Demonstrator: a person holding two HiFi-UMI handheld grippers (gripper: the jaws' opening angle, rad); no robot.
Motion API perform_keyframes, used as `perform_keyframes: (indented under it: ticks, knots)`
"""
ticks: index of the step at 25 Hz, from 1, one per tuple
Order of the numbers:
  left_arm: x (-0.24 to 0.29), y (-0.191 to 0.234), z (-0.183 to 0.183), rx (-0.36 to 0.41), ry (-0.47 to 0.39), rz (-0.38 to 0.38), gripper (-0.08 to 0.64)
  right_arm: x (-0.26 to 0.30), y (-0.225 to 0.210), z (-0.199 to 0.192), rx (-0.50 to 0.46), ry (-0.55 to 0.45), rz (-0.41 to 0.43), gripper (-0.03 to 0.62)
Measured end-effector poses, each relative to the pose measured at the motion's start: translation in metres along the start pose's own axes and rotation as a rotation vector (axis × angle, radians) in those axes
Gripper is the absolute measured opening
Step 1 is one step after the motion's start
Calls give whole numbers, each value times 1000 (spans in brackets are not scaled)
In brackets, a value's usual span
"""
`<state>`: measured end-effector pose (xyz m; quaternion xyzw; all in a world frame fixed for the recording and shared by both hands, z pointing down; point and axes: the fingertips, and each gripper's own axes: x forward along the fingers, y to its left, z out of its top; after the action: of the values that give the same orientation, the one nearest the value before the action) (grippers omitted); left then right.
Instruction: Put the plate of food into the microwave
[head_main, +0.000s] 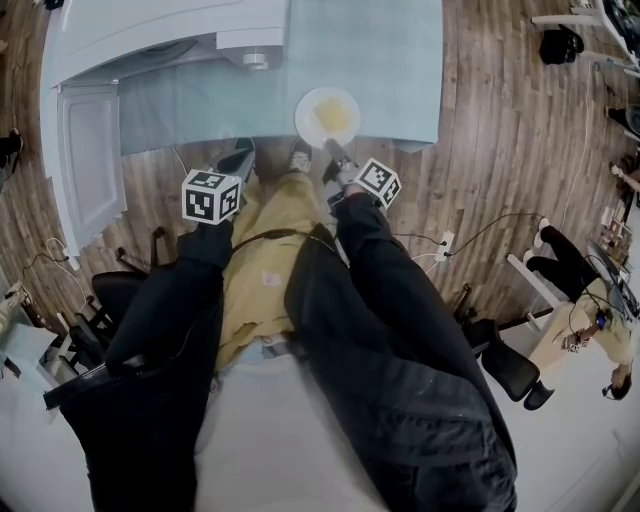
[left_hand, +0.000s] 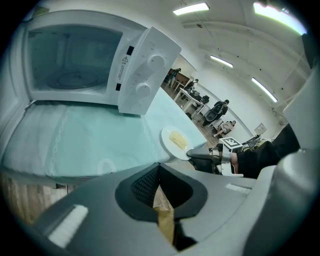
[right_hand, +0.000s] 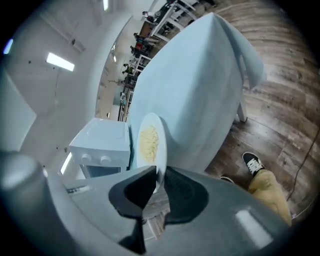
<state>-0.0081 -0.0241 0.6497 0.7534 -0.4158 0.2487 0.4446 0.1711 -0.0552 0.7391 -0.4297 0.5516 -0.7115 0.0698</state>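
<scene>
A white plate (head_main: 327, 117) of yellow food sits at the front edge of the table (head_main: 400, 60), which has a pale blue cloth over it. My right gripper (head_main: 335, 155) is shut on the plate's near rim; in the right gripper view the rim (right_hand: 148, 142) runs down between the jaws (right_hand: 157, 182). The white microwave (head_main: 150, 40) stands at the table's back left with its door (head_main: 90, 160) swung open. Its empty cavity (left_hand: 70, 65) shows in the left gripper view. My left gripper (head_main: 240, 160) hangs just off the table's front edge, left of the plate, shut and empty.
The microwave's control panel with two knobs (left_hand: 147, 75) faces me beside the cavity. My legs and shoes are under the table edge. A power strip (head_main: 443, 243) and cables lie on the wooden floor at the right. A seated person (head_main: 600, 330) and office chairs (head_main: 505, 365) are further right.
</scene>
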Motion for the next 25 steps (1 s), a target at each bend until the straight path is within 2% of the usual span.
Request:
perform_keyframes:
  ticks: [4,12,18,25]
  knots:
    - [-4,5,-1,-15,-10,9,-5,-4,11,-1,50,-22,94,23]
    - [-9,10,5,-29,-41,6,-5,-10,28,-4,-23,1,160,9]
    - [-18,25,10,-66,-76,23,-5,-7,45,-24,-86,99,183,9]
    - [-37,55,18,-129,-132,59,-5,30,87,-76,-179,279,245,9]
